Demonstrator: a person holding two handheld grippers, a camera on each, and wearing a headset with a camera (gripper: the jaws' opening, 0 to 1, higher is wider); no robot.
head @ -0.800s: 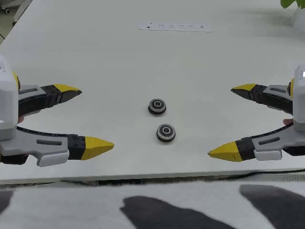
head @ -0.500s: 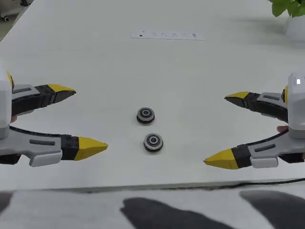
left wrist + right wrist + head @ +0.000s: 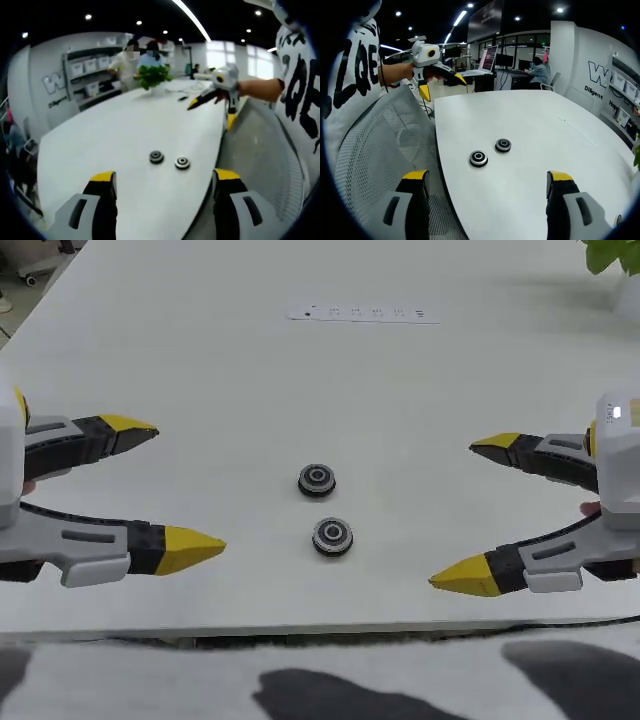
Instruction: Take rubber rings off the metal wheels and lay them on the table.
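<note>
Standing at the bench end, noting: left gripper [image 3: 188, 486] hovers over the left side of the table [image 3: 300, 380], jaws spread wide, nothing held. Mid-table, near the front edge, two metal wheels lie flat, the far wheel [image 3: 317, 480] and the near wheel [image 3: 332, 536], close together but apart. Each carries a dark outer band, likely its rubber ring, so neither looks stripped. Right gripper [image 3: 452, 514] hovers over the right side, equally wide, empty. Judgement: task not begun, both rings left. Drop spot is the bare tabletop itself.
</note>
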